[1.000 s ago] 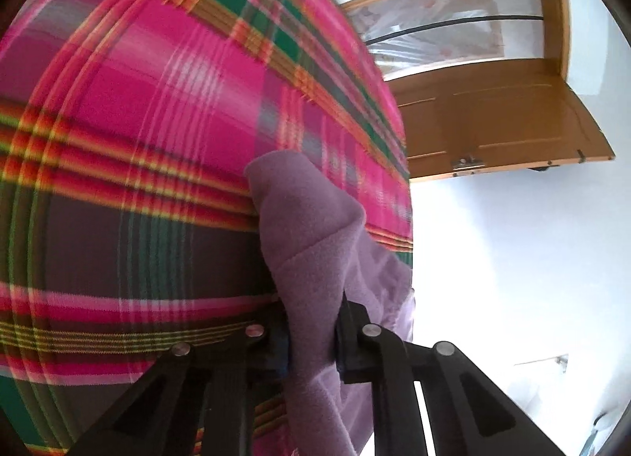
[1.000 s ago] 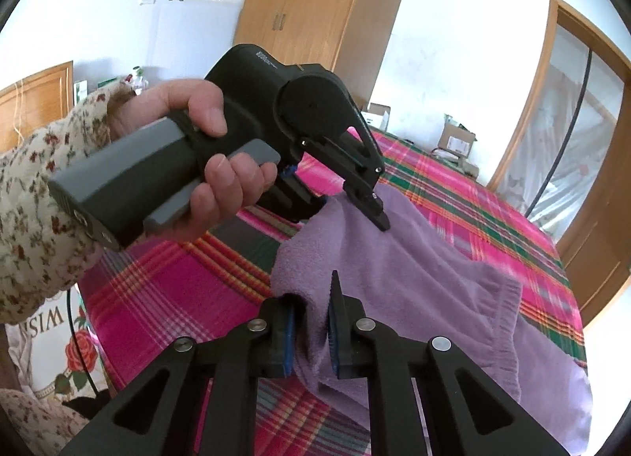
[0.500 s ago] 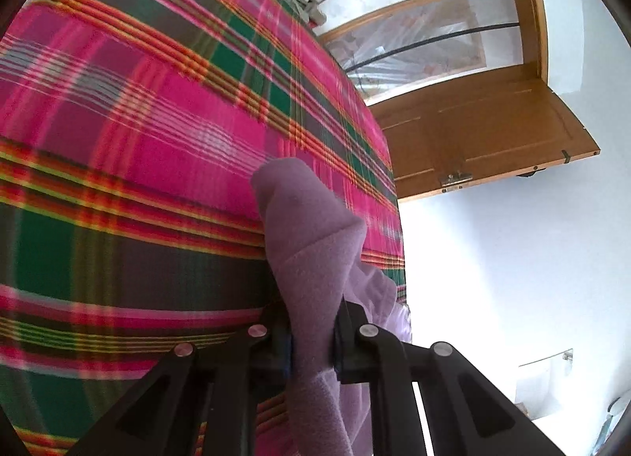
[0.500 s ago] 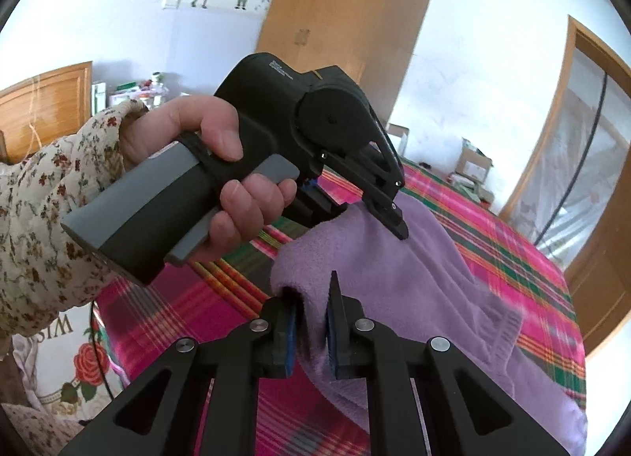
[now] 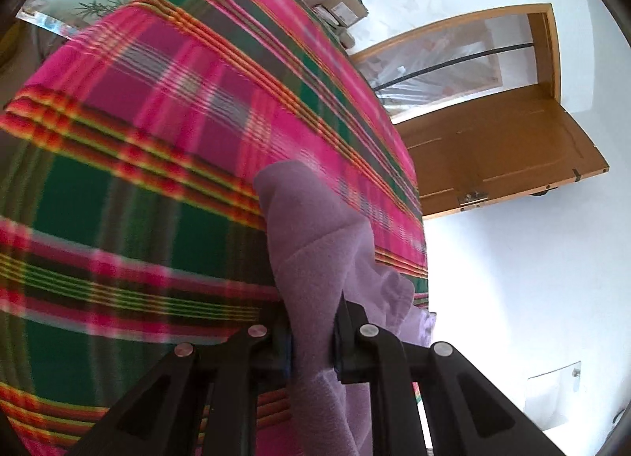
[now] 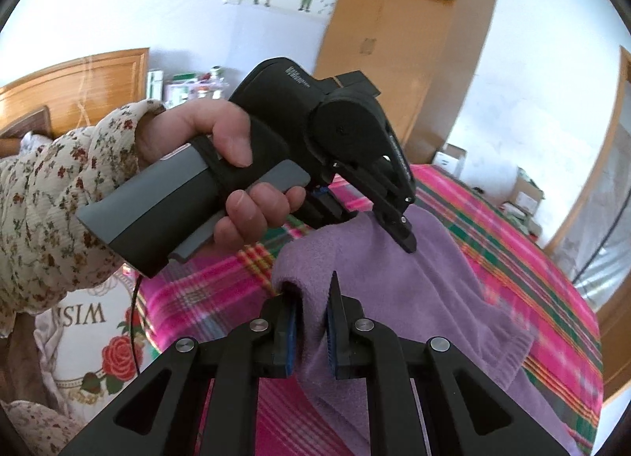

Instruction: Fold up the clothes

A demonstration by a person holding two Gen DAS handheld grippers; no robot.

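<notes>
A purple garment (image 6: 426, 298) is held up over a plaid blanket (image 6: 524, 258) by both grippers. In the right wrist view, the right gripper (image 6: 311, 322) is seen at the bottom centre, clamped on a folded edge of the garment — the cloth bulges up between its blue pads and drapes away to the lower right of the frame. The left gripper (image 6: 394, 231) appears in the middle of the same view, gripped by a hand (image 6: 221, 180) in a floral sleeve (image 6: 51, 199); its black fingers are pinched on the garment's upper edge, just above the right gripper.

In the left wrist view, the left gripper (image 5: 313, 333) is shown at the bottom centre, shut on a thick fold of the garment (image 5: 315, 243), which rises as a rounded hump toward mid-frame. The blanket (image 5: 157, 140) fills the left half — a wooden door (image 5: 497, 148) stands open at the right.
</notes>
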